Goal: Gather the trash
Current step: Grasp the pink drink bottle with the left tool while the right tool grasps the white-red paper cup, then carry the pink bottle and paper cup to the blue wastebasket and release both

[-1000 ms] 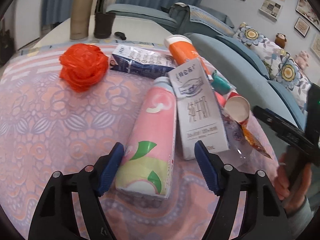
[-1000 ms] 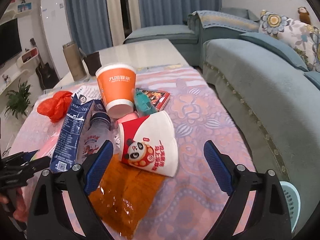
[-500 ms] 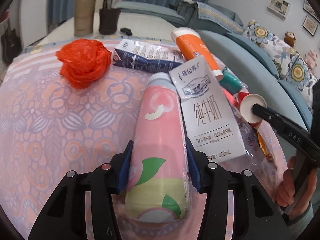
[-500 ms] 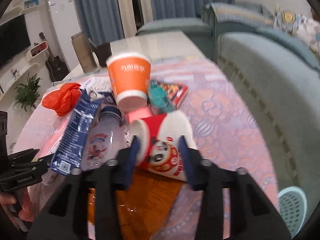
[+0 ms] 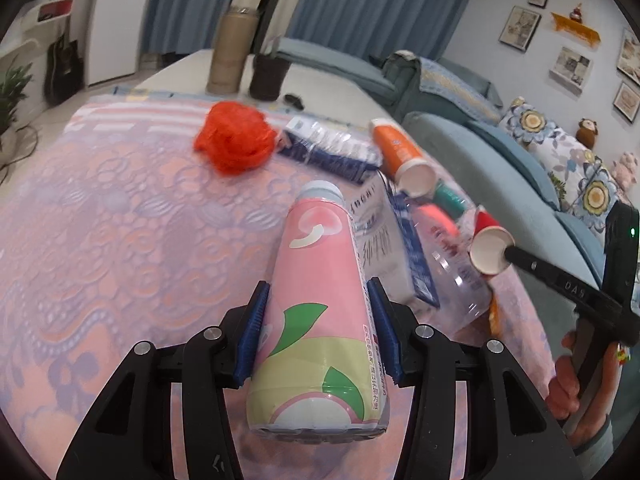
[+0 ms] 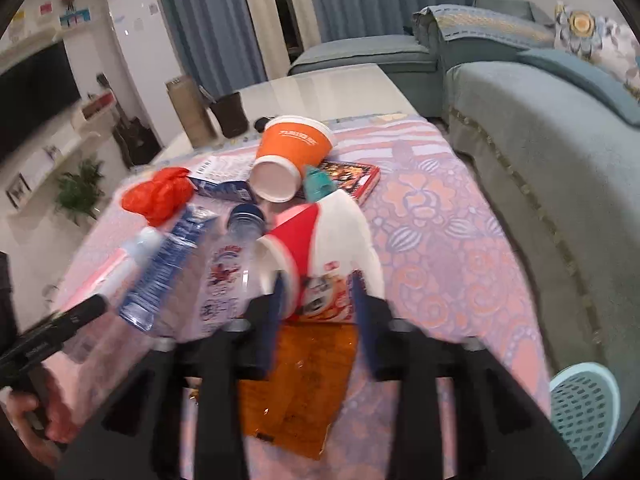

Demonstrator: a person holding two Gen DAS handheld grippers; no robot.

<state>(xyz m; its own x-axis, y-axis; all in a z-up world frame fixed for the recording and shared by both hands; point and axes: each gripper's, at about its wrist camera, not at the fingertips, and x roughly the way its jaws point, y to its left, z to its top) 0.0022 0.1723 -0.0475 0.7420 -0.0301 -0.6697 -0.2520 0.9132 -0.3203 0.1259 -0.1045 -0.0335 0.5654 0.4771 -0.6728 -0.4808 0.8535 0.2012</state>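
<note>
My left gripper is shut on a pink peach-print bottle and holds it raised over the patterned tablecloth. My right gripper is shut on a red and white panda paper cup, lifted above an orange wrapper. That cup also shows in the left wrist view. Other trash lies on the table: a crumpled red bag, a blue carton, an orange paper cup, a white milk carton and a clear plastic bottle.
A light blue mesh basket stands on the floor at the lower right. A teal sofa runs along the table's right side. A tan flask and a dark cup stand at the table's far end.
Both grippers went from open to shut: the left closed on the pink bottle, the right on the panda cup. Both objects have since been lifted off the table.
</note>
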